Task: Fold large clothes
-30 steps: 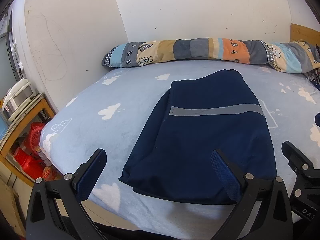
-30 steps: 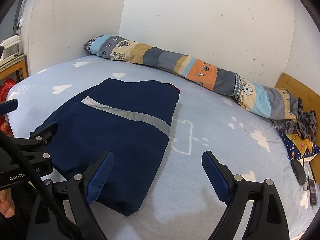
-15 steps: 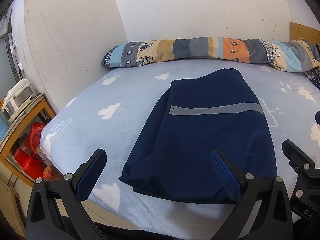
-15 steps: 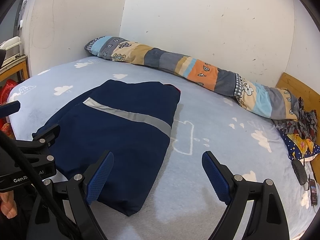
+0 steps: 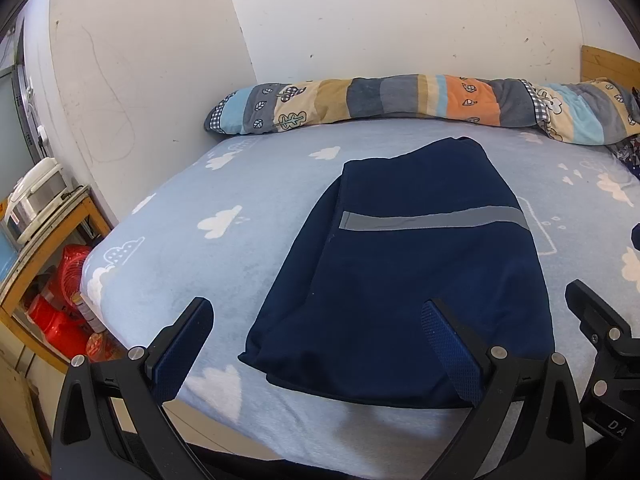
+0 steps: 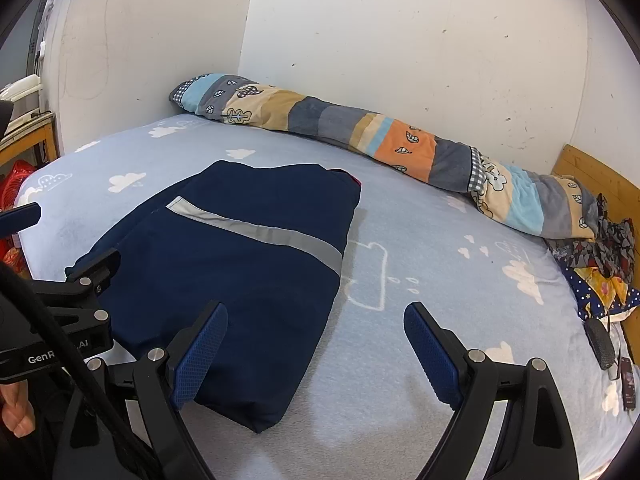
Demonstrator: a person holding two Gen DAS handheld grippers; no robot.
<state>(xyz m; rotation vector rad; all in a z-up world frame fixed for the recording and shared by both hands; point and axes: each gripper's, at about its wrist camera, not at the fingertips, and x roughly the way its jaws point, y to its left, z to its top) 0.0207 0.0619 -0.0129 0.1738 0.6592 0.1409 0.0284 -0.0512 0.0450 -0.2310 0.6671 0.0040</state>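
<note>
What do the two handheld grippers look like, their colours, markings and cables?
Both the left gripper and the right gripper are black frames with silver bolts and blue textured finger pads. The left one carries partly hidden white lettering and a black cable.

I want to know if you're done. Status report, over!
Left gripper open, right gripper open, both empty. Blue garment lies folded on bed. Nothing in the way.

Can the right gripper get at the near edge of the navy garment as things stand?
Probably yes. The right gripper is open and empty, the navy garment lies flat just ahead on the bed, and nothing sits between them.
</note>
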